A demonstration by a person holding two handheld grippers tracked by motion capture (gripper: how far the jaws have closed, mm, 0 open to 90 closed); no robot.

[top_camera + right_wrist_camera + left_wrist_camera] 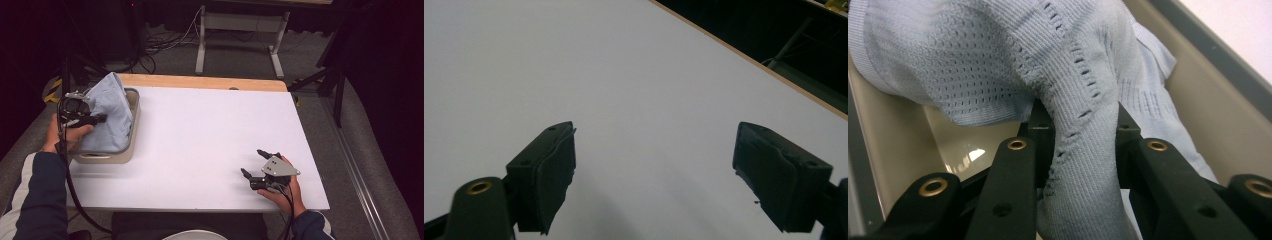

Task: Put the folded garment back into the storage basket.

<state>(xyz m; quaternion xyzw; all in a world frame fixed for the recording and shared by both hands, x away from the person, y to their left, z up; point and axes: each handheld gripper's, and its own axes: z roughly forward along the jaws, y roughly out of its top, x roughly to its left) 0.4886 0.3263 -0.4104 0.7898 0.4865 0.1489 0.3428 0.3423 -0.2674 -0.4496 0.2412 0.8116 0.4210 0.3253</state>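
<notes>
Left gripper pinching a cloth at the bin; right gripper idle on the table.

High view: the left gripper sits at the beige bin on the table's left edge, gripping the pale blue cloth, which mounds above the rim, probably being lowered in or lifted out; which one cannot be told. Left gripper view: the jaws are clamped on a bunched fold of cloth, the rest draping over the bin wall. Right gripper view: the right gripper stands released, jaws wide over bare table, evidently parked clear.
</notes>
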